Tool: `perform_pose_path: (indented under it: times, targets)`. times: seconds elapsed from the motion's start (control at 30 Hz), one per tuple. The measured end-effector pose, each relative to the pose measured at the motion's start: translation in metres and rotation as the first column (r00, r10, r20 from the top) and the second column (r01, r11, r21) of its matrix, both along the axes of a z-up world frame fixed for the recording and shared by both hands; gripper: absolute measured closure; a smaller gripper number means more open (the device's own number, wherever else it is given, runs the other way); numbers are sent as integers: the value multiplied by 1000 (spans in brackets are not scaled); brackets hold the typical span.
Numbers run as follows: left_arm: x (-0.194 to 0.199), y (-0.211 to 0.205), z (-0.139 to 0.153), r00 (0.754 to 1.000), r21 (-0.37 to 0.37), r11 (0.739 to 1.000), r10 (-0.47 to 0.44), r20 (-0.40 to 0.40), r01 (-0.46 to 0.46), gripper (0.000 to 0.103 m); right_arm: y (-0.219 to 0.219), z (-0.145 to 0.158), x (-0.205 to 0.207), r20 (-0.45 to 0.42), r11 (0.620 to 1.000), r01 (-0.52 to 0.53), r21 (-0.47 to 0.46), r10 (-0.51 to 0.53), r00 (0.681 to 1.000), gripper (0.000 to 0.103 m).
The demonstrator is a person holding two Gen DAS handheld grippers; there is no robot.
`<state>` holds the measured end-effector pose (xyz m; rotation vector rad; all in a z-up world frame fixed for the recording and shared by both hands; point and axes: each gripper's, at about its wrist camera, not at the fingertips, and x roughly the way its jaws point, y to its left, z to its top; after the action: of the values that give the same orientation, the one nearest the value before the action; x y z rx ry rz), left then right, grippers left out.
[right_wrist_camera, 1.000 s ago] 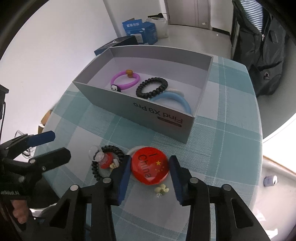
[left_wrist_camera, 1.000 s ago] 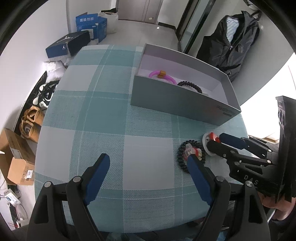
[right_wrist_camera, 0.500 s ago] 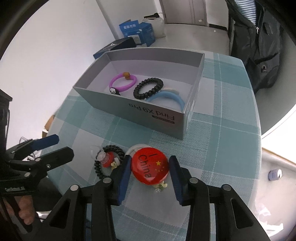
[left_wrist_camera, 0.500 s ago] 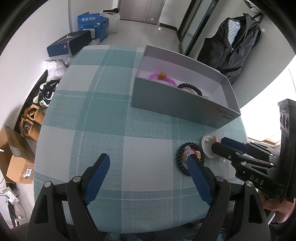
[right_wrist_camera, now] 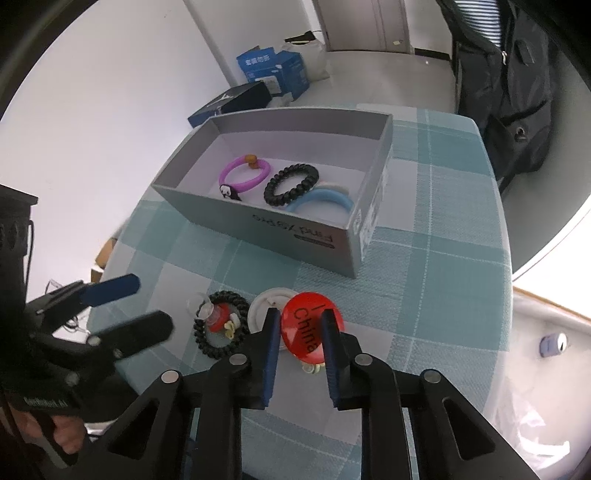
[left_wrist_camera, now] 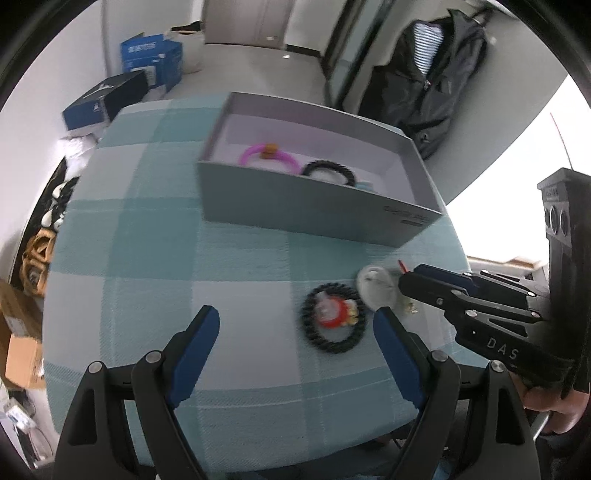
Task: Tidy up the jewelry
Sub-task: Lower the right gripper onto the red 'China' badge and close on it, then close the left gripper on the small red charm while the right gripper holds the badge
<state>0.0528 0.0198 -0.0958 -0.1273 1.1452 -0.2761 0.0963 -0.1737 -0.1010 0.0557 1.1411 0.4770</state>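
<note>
Three rings in grey box [right_wrist_camera: 343, 251]: purple [right_wrist_camera: 244, 173], black coil [right_wrist_camera: 291, 184], blue [right_wrist_camera: 321, 201]. On checked tablecloth [right_wrist_camera: 424, 266]: one black coil band [right_wrist_camera: 221, 325], one white disc [right_wrist_camera: 260, 310]. Right gripper [right_wrist_camera: 300, 328] closing, pads pressing red badge [right_wrist_camera: 308, 325]. Left gripper [left_wrist_camera: 295, 328] spread wide, nothing between.

The bench [left_wrist_camera: 155, 236] wears a teal and white checked cloth and stands close to a plain white wall [right_wrist_camera: 122, 103]. Beyond it the floor [right_wrist_camera: 388, 70] is pale grey and runs back to a closed door [left_wrist_camera: 255, 18]. Along the wall sit two blue cartons [right_wrist_camera: 273, 70] and a dark blue shoebox [right_wrist_camera: 229, 105]; further along, shoes [left_wrist_camera: 38, 251] and brown cardboard boxes [left_wrist_camera: 20, 354] lie on the floor. A black jacket [left_wrist_camera: 436, 85] with a striped lining hangs on the far side, beside a dark door frame [left_wrist_camera: 343, 48]. Strong daylight washes out the area past the bench's right edge, where a pale wooden strip [right_wrist_camera: 550, 308] shows.
</note>
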Motion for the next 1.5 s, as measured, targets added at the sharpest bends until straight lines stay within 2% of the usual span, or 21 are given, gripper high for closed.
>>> perform_pose_path:
  times: [0.1,0.27,0.3,0.33,0.43,0.5,0.6,0.8,0.93,1.27,1.37,1.5]
  targets:
    - [4,-7,-3,1000,29,999,-18,8,18,21,-2,2,0,1,1000,7,14,-7,1000,88]
    - [9,-6,-9,1000,-6,1000,-5,-14,5,24,-11,7,0,-5,998,30,46,-30,1000,93]
    - [8,-5,-9,1000,-15,1000,-5,-15,5,33,-13,8,0,-6,998,36,52,-35,999,93]
    - [8,-5,-10,1000,-21,1000,-11,-20,10,51,-15,8,0,-8,998,40,55,-40,999,94]
    - [10,-7,-17,998,-24,999,-26,-48,25,77,-18,10,1,-7,997,51,56,-50,999,95]
    - [10,-5,-21,997,-53,998,-26,-72,22,84,-19,11,1,-9,997,56,56,-56,998,96]
    - [10,-3,-16,998,-68,997,-28,-59,24,92,-20,11,2,-9,996,68,51,-67,998,97]
    - [12,3,-14,998,-94,996,-17,-60,11,92,-25,13,3,-14,994,90,63,-89,996,99]
    - [12,5,-2,999,-105,994,-8,-31,5,92,-28,17,3,-10,992,98,85,-98,995,99]
    - [9,22,19,1000,-218,975,27,-3,-27,92,-34,38,-2,19,981,107,160,-112,994,99]
    - [10,24,29,999,-231,972,42,11,-39,92,-32,54,-4,61,974,78,213,-93,994,99]
    - [19,28,41,998,-256,965,68,15,-62,92,-20,74,-3,116,974,27,226,-55,992,99]
